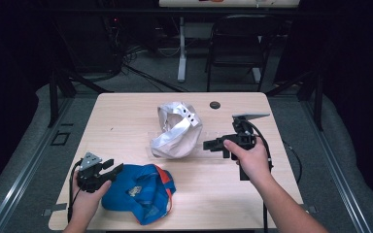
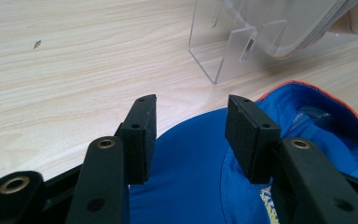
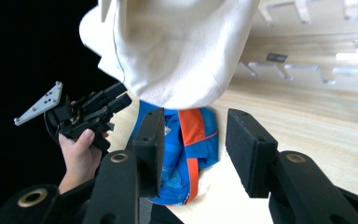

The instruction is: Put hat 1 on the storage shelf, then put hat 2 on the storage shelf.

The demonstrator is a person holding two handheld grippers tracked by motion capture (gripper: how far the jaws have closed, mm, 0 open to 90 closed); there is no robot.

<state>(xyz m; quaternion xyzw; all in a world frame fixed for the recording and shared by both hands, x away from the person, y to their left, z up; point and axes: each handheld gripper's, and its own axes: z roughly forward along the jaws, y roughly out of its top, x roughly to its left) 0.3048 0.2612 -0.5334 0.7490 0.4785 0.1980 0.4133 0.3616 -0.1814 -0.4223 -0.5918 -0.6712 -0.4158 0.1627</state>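
left gripper (image 1: 108,171): jaws wide, empty, at blue cap (image 1: 141,191) on near-left bench (image 1: 126,116) | right gripper (image 1: 212,144): jaws wide, empty, beside white cap (image 1: 177,131) on clear stand (image 2: 228,51), mid-bench | risk: a jaw nudging the stand could topple the white cap

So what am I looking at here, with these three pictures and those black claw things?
A person sits at a wooden table and holds a hand tool with two black fingers in each hand. The high view looks down from above; the other two come from cameras riding on each tool. The left gripper hovers open beside a blue cap. The right gripper is open too, pointing at a white cap that sits on a clear plastic stand. Nothing is held.
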